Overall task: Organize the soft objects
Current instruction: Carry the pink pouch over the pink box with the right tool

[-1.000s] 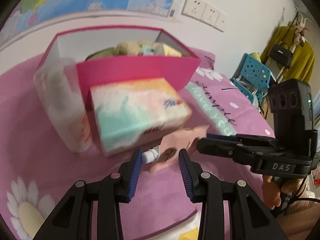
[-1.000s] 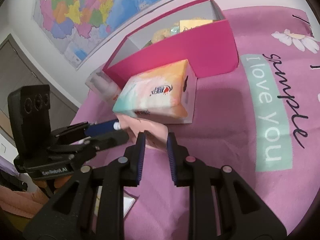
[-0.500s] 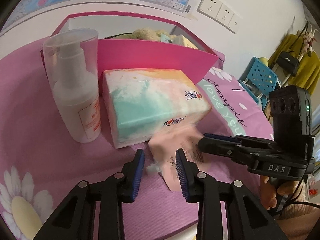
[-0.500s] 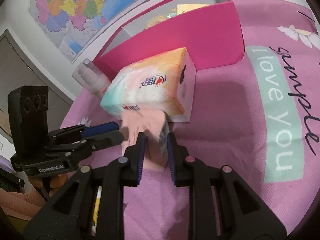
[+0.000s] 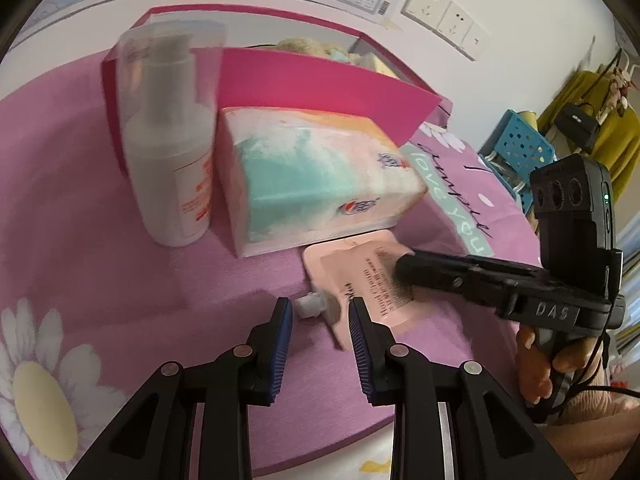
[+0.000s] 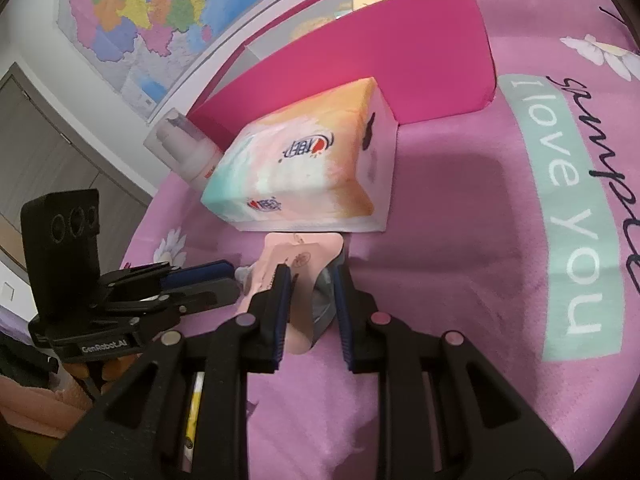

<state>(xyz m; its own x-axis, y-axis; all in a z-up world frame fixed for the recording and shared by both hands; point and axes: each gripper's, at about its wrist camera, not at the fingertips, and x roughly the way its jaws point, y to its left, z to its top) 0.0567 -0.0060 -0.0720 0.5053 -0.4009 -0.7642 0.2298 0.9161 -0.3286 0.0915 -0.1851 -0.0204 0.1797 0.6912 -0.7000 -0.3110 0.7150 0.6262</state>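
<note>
A pink hand-cream pouch (image 5: 372, 280) with a white cap (image 5: 310, 305) lies on the pink cloth in front of a pastel tissue pack (image 5: 316, 172). My left gripper (image 5: 320, 308) is open, its fingers on either side of the cap end. My right gripper (image 6: 310, 276) is shut on the pouch (image 6: 298, 264) at its other end; in the left wrist view it (image 5: 404, 264) reaches in from the right. A magenta box (image 5: 312, 84) with soft toys inside stands behind the tissue pack (image 6: 304, 160).
A white pump bottle (image 5: 170, 152) under a clear cap stands left of the tissue pack, against the box. The pink cloth (image 6: 460, 208) with daisy prints and lettering covers the table. A blue crate (image 5: 516, 148) and wall sockets (image 5: 444, 16) are at the far right.
The pouch has come down from in front of the tissue pack to the cloth. Both grippers followed it lower and closer. My left jaws have opened wider around the cap.
</note>
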